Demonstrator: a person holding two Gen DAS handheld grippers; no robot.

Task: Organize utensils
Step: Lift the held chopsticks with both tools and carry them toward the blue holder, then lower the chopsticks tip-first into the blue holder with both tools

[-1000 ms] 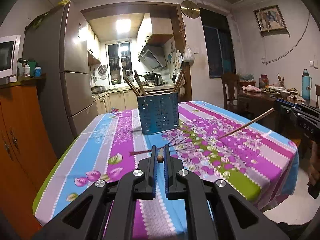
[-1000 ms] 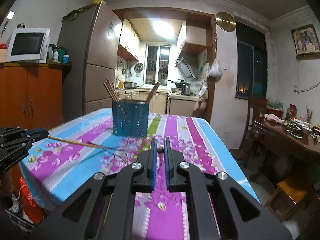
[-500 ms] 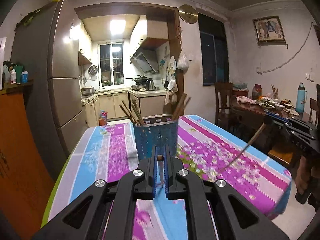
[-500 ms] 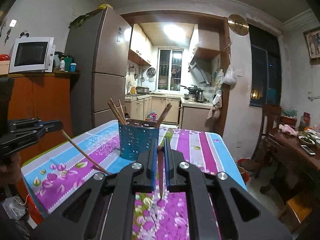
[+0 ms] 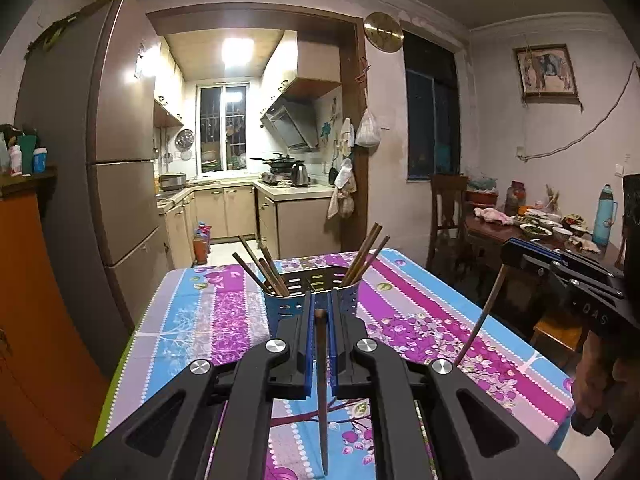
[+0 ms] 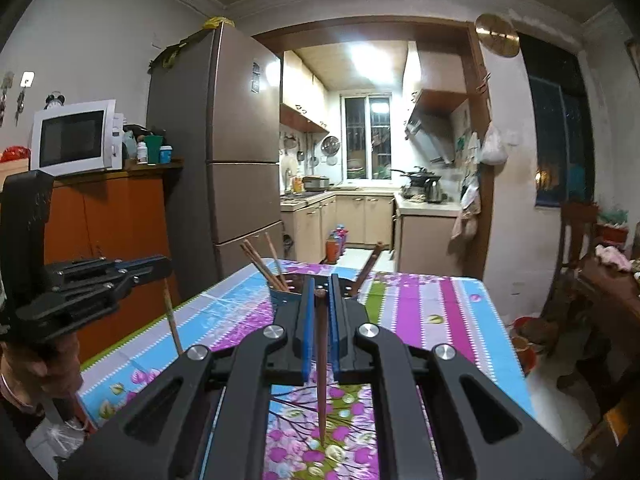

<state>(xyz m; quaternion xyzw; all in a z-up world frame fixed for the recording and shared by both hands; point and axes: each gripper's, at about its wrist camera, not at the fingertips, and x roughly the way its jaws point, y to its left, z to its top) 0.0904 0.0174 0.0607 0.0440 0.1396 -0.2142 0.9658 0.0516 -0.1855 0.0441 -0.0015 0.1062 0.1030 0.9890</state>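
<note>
Two grippers each clasped a single brown chopstick above the table (image 5: 192, 320) with its flowered cloth. The left gripper (image 5: 320, 312) had its blue-lined fingers pressed onto the left chopstick (image 5: 322, 380), which hung nearly upright, thick end up between the fingers and thin tip down over the table's near edge. The right gripper (image 6: 319, 292) pinched the right chopstick (image 6: 321, 360) the same way, tip pointing down toward the cloth.

In the left wrist view the right gripper appeared at the table's right edge, its chopstick slanting down to the cloth; in the right wrist view the left gripper showed off the table's left edge, held by a hand (image 6: 44, 364).

The blue perforated utensil holder (image 5: 286, 306) stood toward the far end of the table, straight ahead of both grippers and partly hidden behind their fingers. Several chopsticks (image 5: 260, 270) leaned out of its left side and a few more (image 5: 366, 254) out of its right side.
</note>
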